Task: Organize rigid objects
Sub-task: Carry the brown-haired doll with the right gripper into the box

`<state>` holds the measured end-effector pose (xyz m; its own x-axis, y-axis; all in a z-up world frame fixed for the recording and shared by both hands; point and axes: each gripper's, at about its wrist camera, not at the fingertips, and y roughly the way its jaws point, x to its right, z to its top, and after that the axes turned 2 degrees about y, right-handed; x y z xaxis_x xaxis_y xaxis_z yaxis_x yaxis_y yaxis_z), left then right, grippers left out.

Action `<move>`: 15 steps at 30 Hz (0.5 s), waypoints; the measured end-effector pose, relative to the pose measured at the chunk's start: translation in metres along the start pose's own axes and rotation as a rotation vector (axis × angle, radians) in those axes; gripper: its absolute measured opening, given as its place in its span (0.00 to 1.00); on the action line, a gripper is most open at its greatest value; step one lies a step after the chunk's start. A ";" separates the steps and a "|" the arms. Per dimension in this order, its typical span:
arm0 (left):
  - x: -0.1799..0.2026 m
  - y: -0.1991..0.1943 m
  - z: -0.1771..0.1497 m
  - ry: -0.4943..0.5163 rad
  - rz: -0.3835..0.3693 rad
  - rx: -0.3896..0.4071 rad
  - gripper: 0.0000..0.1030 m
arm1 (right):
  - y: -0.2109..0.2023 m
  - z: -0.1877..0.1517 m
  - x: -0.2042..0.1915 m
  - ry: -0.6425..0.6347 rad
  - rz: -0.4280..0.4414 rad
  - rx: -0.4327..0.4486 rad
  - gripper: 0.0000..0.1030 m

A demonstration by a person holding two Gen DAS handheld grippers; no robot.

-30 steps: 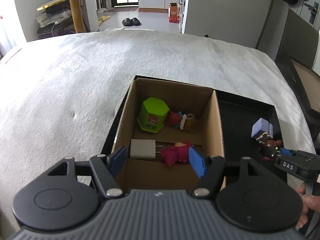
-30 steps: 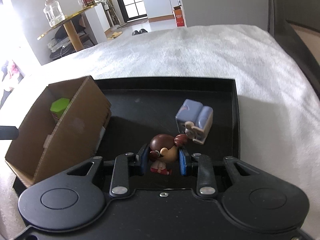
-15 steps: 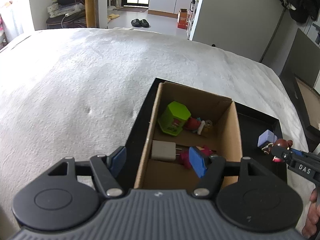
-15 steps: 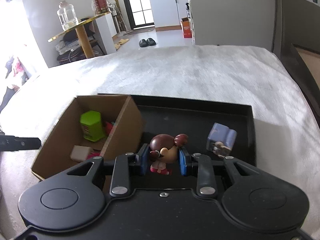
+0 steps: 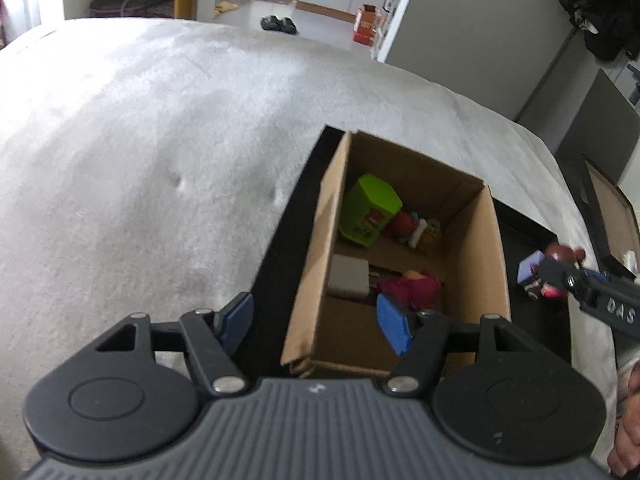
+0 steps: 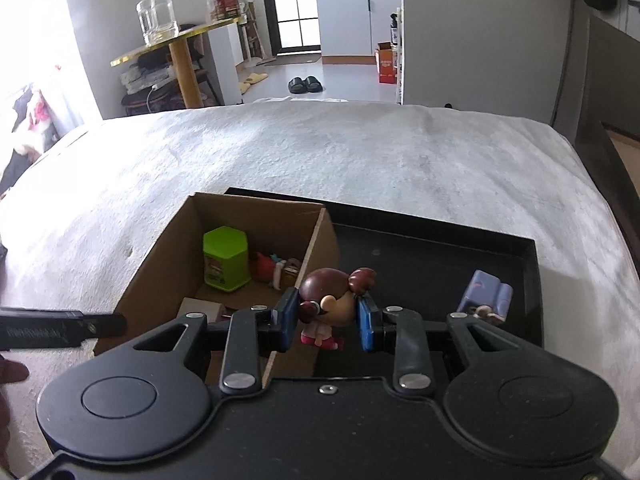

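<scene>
Glossy plastic doll [image 6: 326, 306], big round brown-haired head with two buns, is pinched between the blue pads of my right gripper [image 6: 327, 316], held up right over the near right wall of the cardboard box [image 6: 160, 276]. My left gripper [image 5: 316, 320] is spread wide with nothing in it, one finger outside the box's left wall and the other over the inside.

The box is plain brown corrugated card, open top, sitting in the left part of a shallow matte black tray [image 6: 532, 280] on a fuzzy white blanket [image 6: 360, 152].

Inside the box, ahead of my left gripper: a lime green hexagonal tub [image 5: 370, 210] with a printed label at the far end, a small red toy [image 5: 402, 224] and a little tan thing beside it that I can't make out, a smooth grey charger block [image 5: 348, 276] nearer me, and a magenta figure [image 5: 414, 286] just right of it.

Out on the bare tray, to the right of my right gripper, a pale purple boxy toy [image 6: 486, 294] lies on its own.
</scene>
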<state>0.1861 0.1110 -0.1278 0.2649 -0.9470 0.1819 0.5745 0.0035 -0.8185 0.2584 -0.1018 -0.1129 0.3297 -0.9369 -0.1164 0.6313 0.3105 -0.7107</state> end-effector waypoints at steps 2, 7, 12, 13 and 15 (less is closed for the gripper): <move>-0.001 0.003 -0.003 0.000 -0.015 -0.003 0.61 | 0.002 0.001 -0.007 -0.010 -0.003 0.003 0.29; -0.002 0.014 -0.011 0.008 -0.039 -0.024 0.24 | 0.004 0.002 -0.022 -0.017 -0.001 0.004 0.29; -0.008 0.013 -0.012 -0.014 -0.041 -0.012 0.13 | 0.007 0.001 -0.036 -0.039 0.002 -0.001 0.30; -0.007 0.013 -0.013 -0.012 -0.040 -0.009 0.13 | 0.007 0.002 -0.038 -0.042 0.002 -0.003 0.30; -0.007 0.013 -0.013 -0.008 -0.037 -0.007 0.12 | 0.009 0.002 -0.042 -0.046 0.004 -0.005 0.30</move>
<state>0.1814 0.1129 -0.1469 0.2501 -0.9438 0.2162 0.5786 -0.0334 -0.8150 0.2512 -0.0591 -0.1127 0.3646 -0.9271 -0.0871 0.6262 0.3133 -0.7139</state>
